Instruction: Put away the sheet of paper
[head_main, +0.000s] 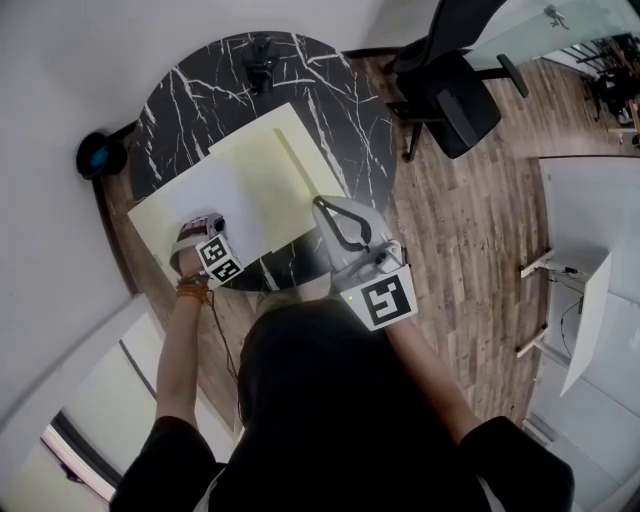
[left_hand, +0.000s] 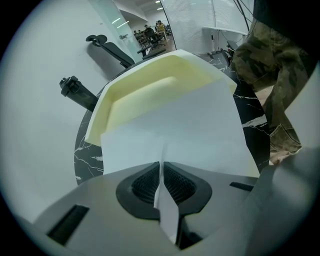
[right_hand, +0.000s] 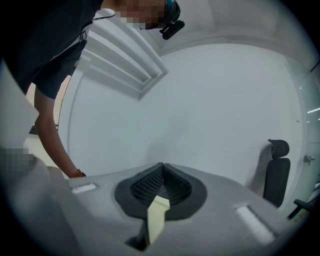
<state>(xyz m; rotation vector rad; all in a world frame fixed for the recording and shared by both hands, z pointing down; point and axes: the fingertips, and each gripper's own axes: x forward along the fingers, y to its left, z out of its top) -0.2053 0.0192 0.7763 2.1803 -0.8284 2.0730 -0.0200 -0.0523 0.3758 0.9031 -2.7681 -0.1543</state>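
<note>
Black short-sleeved top (head_main: 340, 420), orange-brown bracelet (head_main: 193, 290), grey left gripper (head_main: 203, 224) and right gripper (head_main: 320, 205), black-and-white marker cubes (head_main: 380, 300), black ribbed fingers (left_hand: 145, 182)

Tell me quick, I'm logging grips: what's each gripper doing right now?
Left gripper: closed on the white sheet of paper.
Right gripper: closed on the yellow folder.
</note>
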